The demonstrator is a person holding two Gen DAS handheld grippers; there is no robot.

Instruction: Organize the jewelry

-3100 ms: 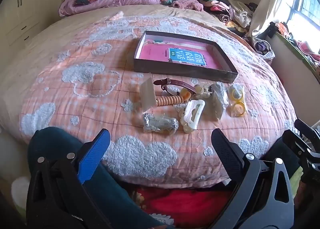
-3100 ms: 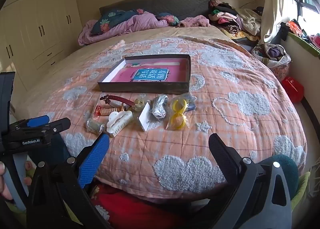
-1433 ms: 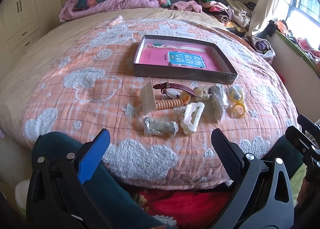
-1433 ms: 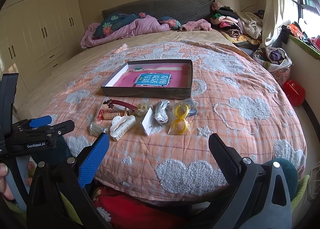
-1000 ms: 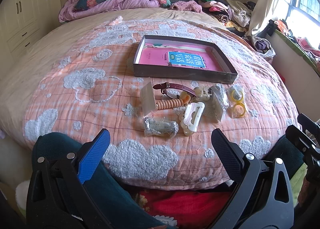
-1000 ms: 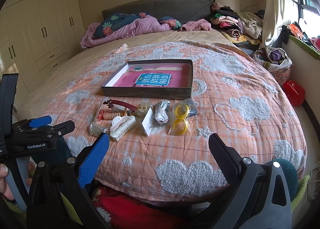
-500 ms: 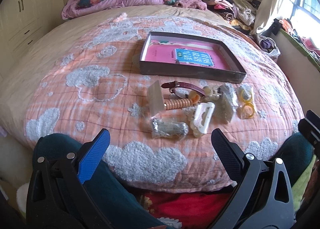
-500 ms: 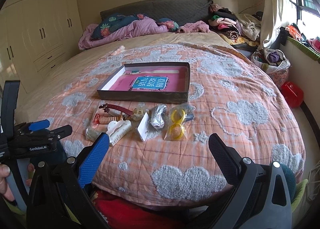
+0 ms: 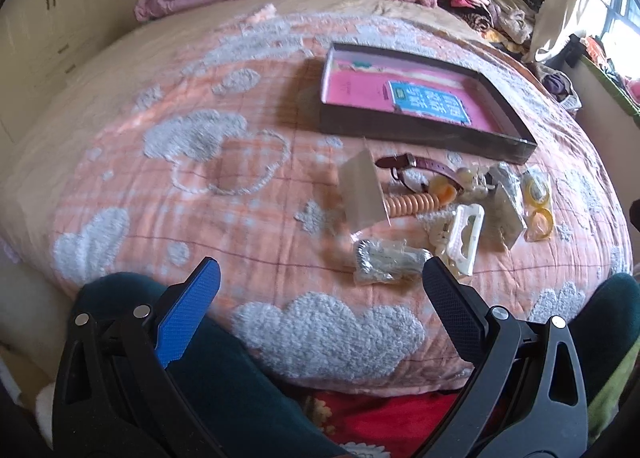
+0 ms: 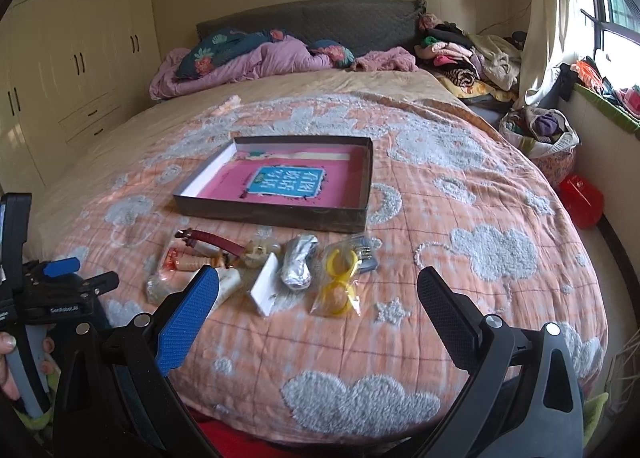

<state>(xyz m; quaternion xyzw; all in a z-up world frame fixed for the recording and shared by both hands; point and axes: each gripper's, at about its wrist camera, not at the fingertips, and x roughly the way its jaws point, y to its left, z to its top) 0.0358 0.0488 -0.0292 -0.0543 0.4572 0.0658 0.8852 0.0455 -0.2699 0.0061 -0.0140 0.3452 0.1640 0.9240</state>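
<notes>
A shallow dark box (image 9: pixel 420 126) (image 10: pixel 280 214) with a pink inside lies on the bed. In front of it sits a cluster of jewelry: a brown-strapped watch (image 9: pixel 416 166) (image 10: pixel 212 240), a beige coiled bracelet (image 9: pixel 412 204), a white hair claw (image 9: pixel 464 238), a silvery bagged piece (image 9: pixel 384 260) (image 10: pixel 298 264), and a bag of yellow rings (image 9: pixel 538 202) (image 10: pixel 338 284). My left gripper (image 9: pixel 320 306) is open at the bed's near edge, short of the cluster. My right gripper (image 10: pixel 318 308) is open too, with the bags just beyond its fingers.
The peach quilt with grey clouds (image 10: pixel 460 226) covers the bed. Pillows and a purple blanket (image 10: pixel 256 54) lie at the headboard. Clothes pile up at the right (image 10: pixel 468 54). A bag (image 10: pixel 540 134) and a red object (image 10: pixel 580 198) sit on the floor. Wardrobes (image 10: pixel 80 58) line the left wall.
Both grippers have moved forward toward the bed and the cluster of jewelry looks larger. The left view has swung left. Both stay open and hold nothing.
</notes>
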